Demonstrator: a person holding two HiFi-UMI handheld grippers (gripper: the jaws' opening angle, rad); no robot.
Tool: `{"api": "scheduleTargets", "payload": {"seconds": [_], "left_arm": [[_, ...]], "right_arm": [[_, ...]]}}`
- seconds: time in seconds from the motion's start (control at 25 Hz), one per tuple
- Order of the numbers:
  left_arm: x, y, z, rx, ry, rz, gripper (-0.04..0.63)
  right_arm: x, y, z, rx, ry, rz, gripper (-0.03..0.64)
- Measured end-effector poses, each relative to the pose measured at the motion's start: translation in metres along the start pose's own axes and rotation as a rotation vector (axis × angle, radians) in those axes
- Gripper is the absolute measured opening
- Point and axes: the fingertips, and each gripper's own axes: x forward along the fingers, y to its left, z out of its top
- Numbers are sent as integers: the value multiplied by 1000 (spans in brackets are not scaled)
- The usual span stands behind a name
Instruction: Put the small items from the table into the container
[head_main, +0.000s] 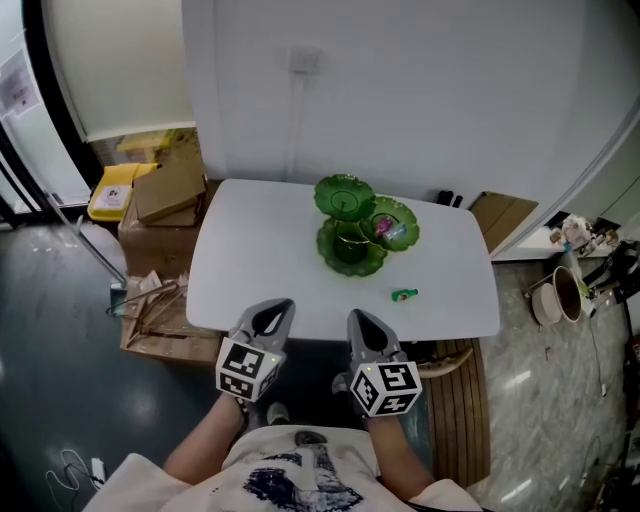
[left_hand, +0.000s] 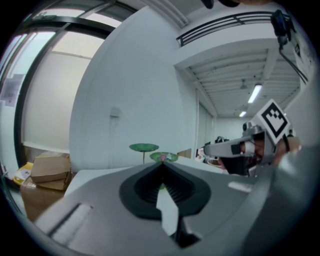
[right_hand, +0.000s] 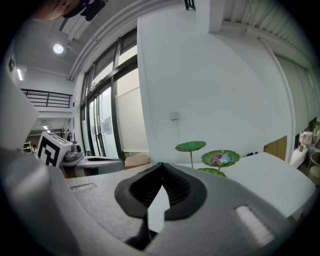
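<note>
A green lotus-leaf tiered container (head_main: 350, 225) stands at the far middle of the white table (head_main: 250, 260). Its right-hand leaf dish (head_main: 392, 224) holds a pink and a pale blue item. One small green item (head_main: 404, 294) lies on the table, in front of the container and to its right. My left gripper (head_main: 274, 310) and right gripper (head_main: 362, 320) hover side by side at the table's near edge, both shut and with nothing in them. The left gripper view shows shut jaws (left_hand: 162, 163) pointing at the container (left_hand: 145, 147). In the right gripper view the shut jaws (right_hand: 161, 164) also face the container (right_hand: 220, 158).
Cardboard boxes (head_main: 165, 195) and a yellow object (head_main: 110, 192) sit on the floor left of the table. A wooden board (head_main: 503, 215) and pots (head_main: 560, 295) are on the right. A slatted wooden seat (head_main: 455, 395) stands under the near right corner. A white wall backs the table.
</note>
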Motion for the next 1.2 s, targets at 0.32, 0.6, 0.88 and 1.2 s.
{"api": "scheduleTargets", "payload": {"seconds": [0.32,0.6,0.88,1.2], "left_arm": [[76,-47,-5,39,32,-89,-11],[157,-96,-7,50,82,-153,-11],[234,-136,-12,78,125,-197,-10],[290,-168,-26,63,192,-224,-9]], "right_arm": [[-8,-90,-7,32,31,-77,-2],[-10,-179,-12,74,60,-114,-2],[-4,-261,-16,104,77,-132,-2],[1,-321,-18,123,94,-117,-2]]}}
